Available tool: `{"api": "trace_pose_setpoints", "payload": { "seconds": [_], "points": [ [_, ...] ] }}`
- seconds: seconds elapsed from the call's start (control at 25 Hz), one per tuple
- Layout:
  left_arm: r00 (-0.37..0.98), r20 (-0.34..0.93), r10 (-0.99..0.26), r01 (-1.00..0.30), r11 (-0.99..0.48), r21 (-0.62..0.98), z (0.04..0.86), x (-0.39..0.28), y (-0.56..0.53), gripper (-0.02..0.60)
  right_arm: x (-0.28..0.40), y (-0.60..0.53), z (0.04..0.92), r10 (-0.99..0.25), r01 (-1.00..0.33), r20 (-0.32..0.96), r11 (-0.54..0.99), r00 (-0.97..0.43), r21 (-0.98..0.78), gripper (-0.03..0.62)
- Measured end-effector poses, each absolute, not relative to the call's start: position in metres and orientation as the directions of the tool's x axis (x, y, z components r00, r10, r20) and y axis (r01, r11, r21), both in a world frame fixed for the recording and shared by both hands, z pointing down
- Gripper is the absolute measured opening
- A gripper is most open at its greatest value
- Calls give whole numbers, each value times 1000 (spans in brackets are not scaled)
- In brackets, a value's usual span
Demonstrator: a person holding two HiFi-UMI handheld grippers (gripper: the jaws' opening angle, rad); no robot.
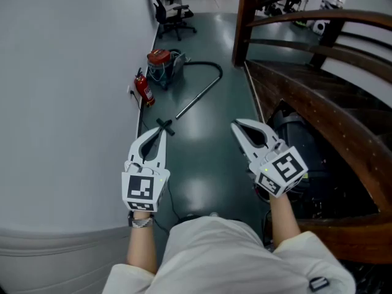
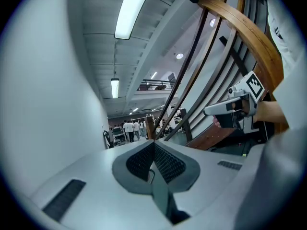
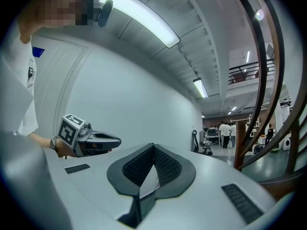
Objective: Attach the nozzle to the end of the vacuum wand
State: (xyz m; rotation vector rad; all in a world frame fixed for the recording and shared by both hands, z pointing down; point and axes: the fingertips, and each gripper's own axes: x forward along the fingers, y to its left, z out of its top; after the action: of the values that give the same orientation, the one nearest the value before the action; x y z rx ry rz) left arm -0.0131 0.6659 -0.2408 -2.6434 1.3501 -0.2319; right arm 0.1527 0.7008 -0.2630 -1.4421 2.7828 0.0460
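In the head view a slim metal vacuum wand [image 1: 197, 98] lies slanted on the dark floor. A black hose [image 1: 205, 65] curves from it to a red canister vacuum [image 1: 160, 59] by the wall. A small black nozzle [image 1: 164, 126] lies on the floor near the wand's near end. My left gripper [image 1: 158, 133] is held level with its tips just short of the nozzle in the picture, shut and empty [image 2: 154, 146]. My right gripper [image 1: 235, 125] hangs to the right, also shut with nothing in it [image 3: 153, 150]. Each gripper view shows the other gripper [image 2: 234, 107] [image 3: 91, 140] alongside.
A white wall [image 1: 67, 103] runs along the left, with a red fire extinguisher [image 1: 144, 90] at its foot. A curved wooden staircase [image 1: 318, 103] with railings fills the right. Black office chairs [image 1: 171, 11] and several people stand far down the hall.
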Motion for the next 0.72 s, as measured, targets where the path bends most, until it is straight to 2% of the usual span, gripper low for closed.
{"api": "trace_pose_setpoints", "payload": {
  "seconds": [0.4,0.72],
  "points": [
    [556,83,-827,-801,-559,-211,-224,15,658,-2,181,688,-247,-793,-793,1,609,-609,31,26],
    [570,74,-819,-795,-571,-204,-215,32,595,-2,189,634,-241,-771,-770,0,636,-637,57,26]
  ]
}}
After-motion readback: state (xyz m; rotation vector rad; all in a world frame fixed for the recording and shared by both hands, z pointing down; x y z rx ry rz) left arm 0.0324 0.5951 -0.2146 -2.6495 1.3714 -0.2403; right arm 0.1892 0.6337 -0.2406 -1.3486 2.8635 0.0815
